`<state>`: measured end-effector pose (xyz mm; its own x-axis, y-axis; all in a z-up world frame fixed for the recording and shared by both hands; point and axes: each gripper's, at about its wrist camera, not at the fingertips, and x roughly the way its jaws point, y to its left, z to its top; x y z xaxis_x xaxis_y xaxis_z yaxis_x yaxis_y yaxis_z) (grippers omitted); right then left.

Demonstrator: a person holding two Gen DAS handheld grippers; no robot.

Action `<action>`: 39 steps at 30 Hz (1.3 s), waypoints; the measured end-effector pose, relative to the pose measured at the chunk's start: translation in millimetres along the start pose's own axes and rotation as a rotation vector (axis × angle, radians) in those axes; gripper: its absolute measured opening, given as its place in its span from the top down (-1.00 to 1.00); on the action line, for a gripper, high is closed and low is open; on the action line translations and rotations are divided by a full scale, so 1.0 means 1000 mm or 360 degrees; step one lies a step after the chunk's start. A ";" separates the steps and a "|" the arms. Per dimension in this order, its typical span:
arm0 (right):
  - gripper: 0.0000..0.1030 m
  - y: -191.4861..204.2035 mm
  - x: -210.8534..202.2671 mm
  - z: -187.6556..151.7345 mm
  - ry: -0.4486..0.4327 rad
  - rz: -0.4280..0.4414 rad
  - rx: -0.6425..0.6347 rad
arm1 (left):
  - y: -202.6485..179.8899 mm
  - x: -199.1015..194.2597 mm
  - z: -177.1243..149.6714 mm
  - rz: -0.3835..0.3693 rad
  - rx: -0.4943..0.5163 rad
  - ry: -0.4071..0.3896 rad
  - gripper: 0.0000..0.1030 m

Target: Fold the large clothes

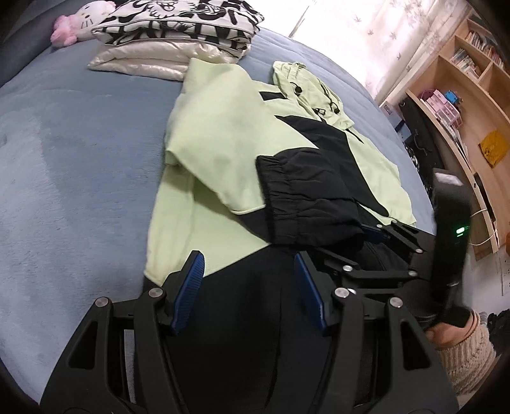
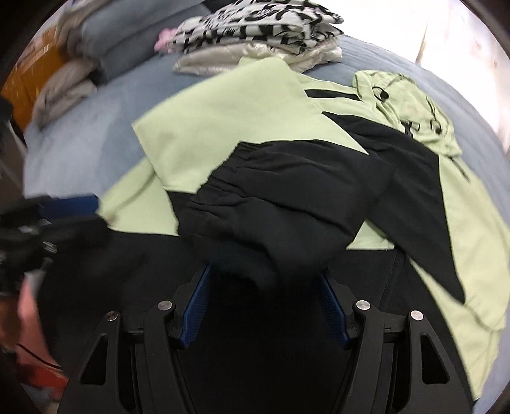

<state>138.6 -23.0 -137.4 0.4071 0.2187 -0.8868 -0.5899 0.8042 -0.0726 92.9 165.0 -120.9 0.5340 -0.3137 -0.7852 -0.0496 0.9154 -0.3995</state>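
Observation:
A light green and black hooded jacket [image 1: 223, 127] [image 2: 223, 105] lies spread on the blue bedcover [image 1: 63, 159]. Its hood [image 1: 306, 86] points to the far side. A black sleeve [image 1: 306, 197] [image 2: 287, 197] is folded across the body. My left gripper [image 1: 248, 256] hangs open over the black hem, with no cloth pinched between its blue pads. It shows blurred at the left edge of the right wrist view [image 2: 63, 207]. My right gripper [image 2: 264, 272] is open, and the end of the black sleeve bulges between its fingertips. The same gripper [image 1: 382, 234] sits at the jacket's right side, held by a hand [image 1: 446, 334].
A stack of folded clothes [image 1: 178, 35] and a pink plush toy [image 1: 79, 22] lie at the far end of the bed. Pillows [image 2: 79, 63] sit at the far left. A wooden bookshelf [image 1: 462, 79] stands beyond the bed's right edge.

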 end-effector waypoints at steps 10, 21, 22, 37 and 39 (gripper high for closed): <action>0.87 -0.090 -0.124 0.037 -0.0832 0.0032 0.0605 | -0.002 -0.008 -0.002 0.0020 -0.0009 -0.0027 -0.08; 0.05 -0.211 -0.024 -0.098 -0.0168 0.0268 0.1686 | -0.017 0.002 -0.006 -0.0002 0.0042 0.0022 -0.08; 0.05 -0.210 -0.024 -0.099 -0.0163 0.0257 0.1633 | -0.019 0.003 -0.005 0.0003 0.0048 0.0025 -0.08; -0.16 -0.102 -0.031 0.022 -0.0256 -0.0247 0.0189 | -0.030 0.040 0.037 0.0046 0.0050 0.0036 -0.08; -0.17 -0.085 -0.011 0.035 -0.0216 -0.0335 -0.0042 | -0.036 0.050 0.050 0.0018 0.0062 0.0031 -0.08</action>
<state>208.9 -74.3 -105.6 0.6120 0.1213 -0.7815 -0.4994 0.8255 -0.2629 164.0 128.7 -122.2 0.5168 -0.3079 -0.7988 -0.0226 0.9278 -0.3723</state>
